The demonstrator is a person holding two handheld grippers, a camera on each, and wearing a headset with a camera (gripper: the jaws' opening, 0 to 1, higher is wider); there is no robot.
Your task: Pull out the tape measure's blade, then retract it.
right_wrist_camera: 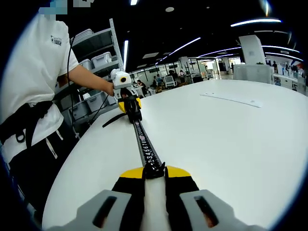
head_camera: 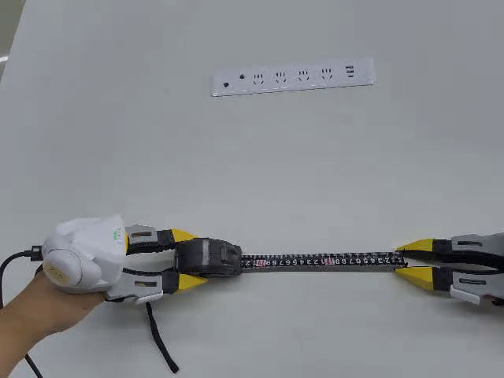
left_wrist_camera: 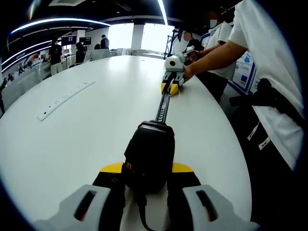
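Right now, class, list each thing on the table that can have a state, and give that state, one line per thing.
tape measure: lying on the table, clamped by the left gripper.
blade: pulled out along the table, its end pinched by the right gripper.
strap: lying slack.
power strip: lying flat, nothing plugged in.

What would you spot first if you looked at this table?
A long black blade lies stretched across the white table, out of the tape measure. The left tool clamps the tape measure at the near left, and the right tool pinches the blade's tip at the right. A white power strip lies farther back.
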